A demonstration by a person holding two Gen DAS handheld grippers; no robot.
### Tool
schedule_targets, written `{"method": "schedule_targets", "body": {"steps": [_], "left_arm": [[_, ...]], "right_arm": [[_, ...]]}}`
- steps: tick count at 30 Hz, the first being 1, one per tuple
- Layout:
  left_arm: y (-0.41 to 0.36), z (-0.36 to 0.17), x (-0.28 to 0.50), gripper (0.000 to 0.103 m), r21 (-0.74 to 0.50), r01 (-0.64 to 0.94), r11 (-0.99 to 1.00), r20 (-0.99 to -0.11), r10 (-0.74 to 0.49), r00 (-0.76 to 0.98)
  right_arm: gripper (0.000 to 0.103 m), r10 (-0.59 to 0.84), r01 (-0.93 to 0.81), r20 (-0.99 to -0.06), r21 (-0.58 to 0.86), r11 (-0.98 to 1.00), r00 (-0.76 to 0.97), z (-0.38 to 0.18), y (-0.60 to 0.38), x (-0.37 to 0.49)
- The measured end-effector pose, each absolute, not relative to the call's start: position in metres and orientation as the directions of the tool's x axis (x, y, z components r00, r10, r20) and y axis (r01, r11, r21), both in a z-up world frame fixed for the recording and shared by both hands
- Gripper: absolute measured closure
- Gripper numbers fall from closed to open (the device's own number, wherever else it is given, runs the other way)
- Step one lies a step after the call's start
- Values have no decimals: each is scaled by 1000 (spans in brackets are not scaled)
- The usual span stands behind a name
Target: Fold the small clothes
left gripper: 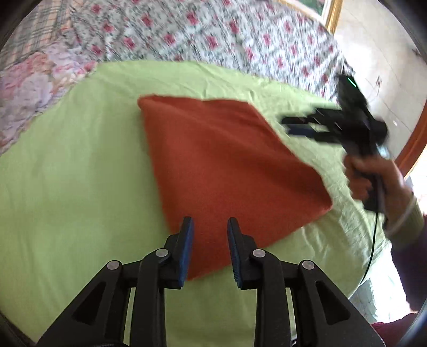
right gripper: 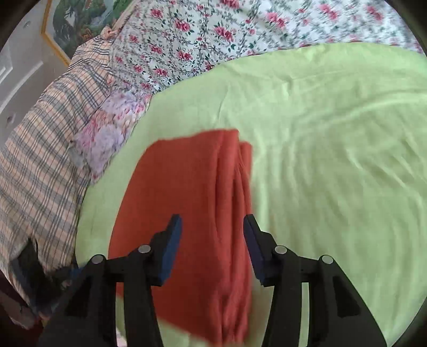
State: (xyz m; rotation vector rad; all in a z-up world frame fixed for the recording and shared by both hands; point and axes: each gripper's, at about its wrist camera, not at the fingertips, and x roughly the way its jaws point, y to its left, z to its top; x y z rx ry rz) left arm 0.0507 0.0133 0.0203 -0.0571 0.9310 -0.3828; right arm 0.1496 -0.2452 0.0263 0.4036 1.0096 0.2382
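A bed point(left gripper: 186, 29) with a floral cover carries a green sheet point(left gripper: 80, 173); a folded red cloth point(left gripper: 221, 165) lies mid-frame.

Motion-blurred in the left wrist view: right hand-held gripper point(left gripper: 291, 126), jaw state unreadable there. Cut off by the lower edge of the right wrist view: near end of red cloth point(right gripper: 186, 213). Smeared: floral bedspread point(left gripper: 213, 34). Cropped at the corner: framed picture point(right gripper: 77, 24).

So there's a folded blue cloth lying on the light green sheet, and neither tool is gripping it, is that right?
Not quite: the folded cloth is rust orange, not blue, as the left wrist view shows. It does lie on the light green sheet, and neither the left tool nor the right tool is gripping it.
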Motion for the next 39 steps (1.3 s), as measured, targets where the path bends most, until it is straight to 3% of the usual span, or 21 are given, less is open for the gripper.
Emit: {"method": "schedule_targets", "body": {"steps": [3, 4, 5, 8, 11, 15, 17, 19, 20, 22, 24, 25, 26, 27, 31, 35, 39], "left_arm": [[4, -4, 60, 77, -198, 308, 931, -808, -333, 486], [2, -11, 60, 77, -195, 308, 931, -815, -328, 477], [1, -12, 60, 77, -195, 309, 931, -814, -329, 478], [1, -13, 61, 76, -216, 301, 929, -810, -343, 475], [2, -16, 63, 76, -233, 298, 926, -810, -354, 467], [-1, -14, 64, 74, -222, 305, 926, -813, -349, 467], [1, -14, 62, 74, -236, 296, 925, -810, -356, 466], [2, -15, 63, 74, -237, 294, 926, -810, -356, 465], [0, -15, 63, 73, -233, 296, 926, -811, -353, 466], [-1, -16, 62, 73, -226, 299, 927, -812, -349, 468], [-2, -15, 62, 72, -227, 297, 928, -812, -349, 468], [-3, -15, 61, 72, -230, 295, 928, -812, -349, 467], [-2, -15, 62, 72, -233, 292, 928, -813, -350, 464], [-2, -14, 62, 72, -237, 291, 927, -814, -352, 462], [-4, -15, 63, 72, -269, 297, 916, -812, -381, 442], [-7, -21, 65, 72, -270, 296, 916, -813, -382, 440], [-8, -22, 64, 72, -267, 290, 919, -812, -376, 446]], "right_arm": [[54, 374, 15, -803, 429, 903, 465, -6, -235, 195], [59, 383, 11, -808, 434, 901, 447, -13, -234, 201], [95, 383, 19, -810, 436, 900, 444, -13, -237, 206], [95, 391, 22, -749, 475, 880, 535, 13, -255, 194], [101, 310, 59, -789, 400, 915, 530, 7, -264, 192], [101, 339, 82, -808, 427, 901, 483, -14, -269, 191], [98, 366, 99, -775, 478, 873, 515, -7, -275, 186], [68, 373, 114, -758, 502, 857, 535, 0, -275, 181], [40, 377, 103, -745, 509, 855, 551, 3, -272, 178], [35, 374, 89, -740, 502, 860, 559, 5, -269, 176], [53, 362, 83, -795, 454, 887, 486, -9, -251, 185], [73, 371, 84, -803, 458, 885, 466, -15, -249, 189], [84, 375, 84, -811, 456, 886, 448, -21, -245, 192], [88, 363, 76, -815, 441, 894, 452, -19, -243, 191], [92, 323, 49, -784, 409, 911, 530, 14, -248, 183], [94, 225, 56, -858, 282, 958, 461, -16, -244, 194], [93, 213, 69, -861, 274, 959, 461, -22, -245, 195]]}}
